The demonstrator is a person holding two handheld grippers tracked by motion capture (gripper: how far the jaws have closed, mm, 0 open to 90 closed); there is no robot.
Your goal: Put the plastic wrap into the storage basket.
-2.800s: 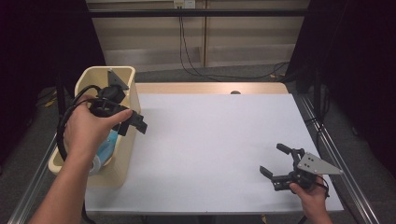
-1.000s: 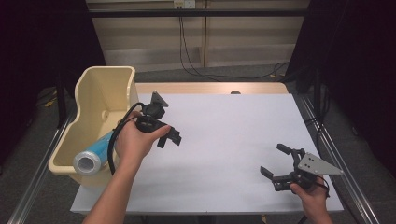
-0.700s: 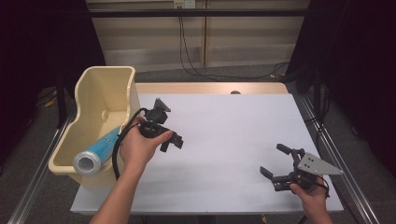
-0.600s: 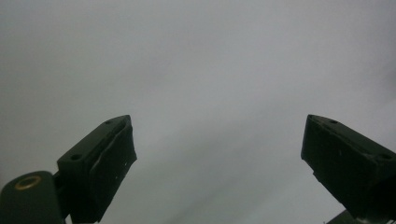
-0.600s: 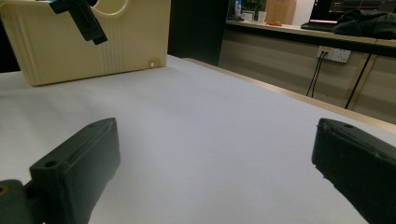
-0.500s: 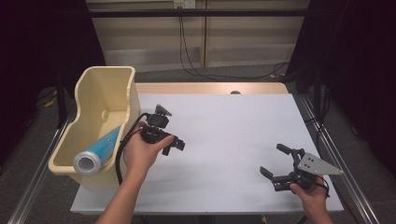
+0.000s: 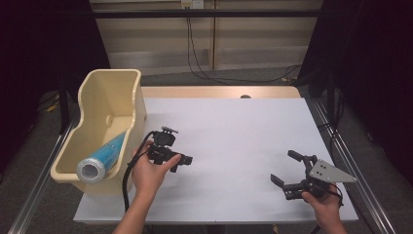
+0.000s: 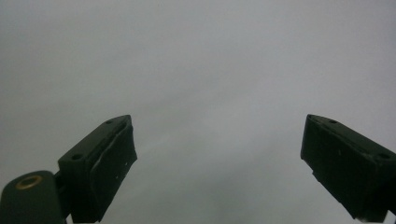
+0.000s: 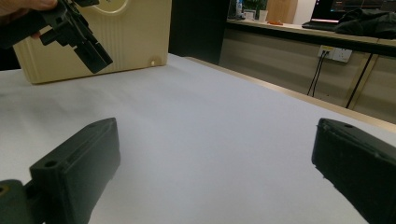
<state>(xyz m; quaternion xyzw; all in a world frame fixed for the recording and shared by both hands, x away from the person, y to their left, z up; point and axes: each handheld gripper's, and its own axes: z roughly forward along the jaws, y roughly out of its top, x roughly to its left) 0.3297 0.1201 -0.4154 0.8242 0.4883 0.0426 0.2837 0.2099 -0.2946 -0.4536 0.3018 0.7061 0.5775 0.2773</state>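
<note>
Your left gripper (image 7: 186, 159) hangs low over the white table (image 7: 243, 136) with its jaws spread wide and nothing between them; the left gripper view looks along those two black jaws at bare white surface and no more. The blue can (image 7: 101, 158) is not with that gripper: it lies on its side in the cream bin (image 7: 111, 92), off to the gripper's rear and outer side, beyond your left hand (image 7: 148, 173), with its silver end turned toward your edge of the table and its body slanting up across the bin's floor. So the can appears to be put away, and the placing step looks done. Your right gripper (image 7: 291, 170) sits well apart from the left one, near your side of the table, its jaws also standing wide and empty; in the right gripper view the table runs clear ahead of them, and the left gripper shows far off against the bin's ribbed wall. As far as the pictures tell, little is left: no other loose item lies on the table near either gripper, so what remains is most likely to bring the left gripper to rest, unless more things are to come.
</note>
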